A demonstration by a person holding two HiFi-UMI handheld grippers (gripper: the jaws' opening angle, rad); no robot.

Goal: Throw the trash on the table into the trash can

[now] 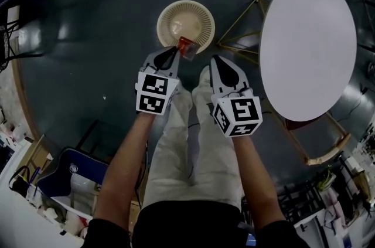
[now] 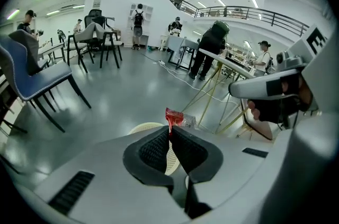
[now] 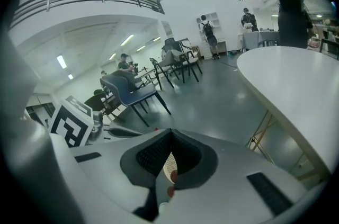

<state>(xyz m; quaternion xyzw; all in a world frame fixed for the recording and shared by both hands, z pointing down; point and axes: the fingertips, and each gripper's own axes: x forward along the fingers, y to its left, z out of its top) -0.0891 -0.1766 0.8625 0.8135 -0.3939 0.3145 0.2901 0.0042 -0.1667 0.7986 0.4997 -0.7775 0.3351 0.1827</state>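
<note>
A cream, round trash can stands on the dark floor straight ahead of me. My left gripper is shut on a red and clear wrapper, which hangs over the can's near rim. In the left gripper view the wrapper sticks up from the closed jaw tips of that gripper, with the can just beyond. My right gripper sits beside it, to the right of the can, shut with nothing in it. In the right gripper view its tips meet, and a bit of the can shows behind them.
A white round table on gold wire legs stands to the right of the can. A blue chair is at my lower left. In the left gripper view, chairs and people stand farther off.
</note>
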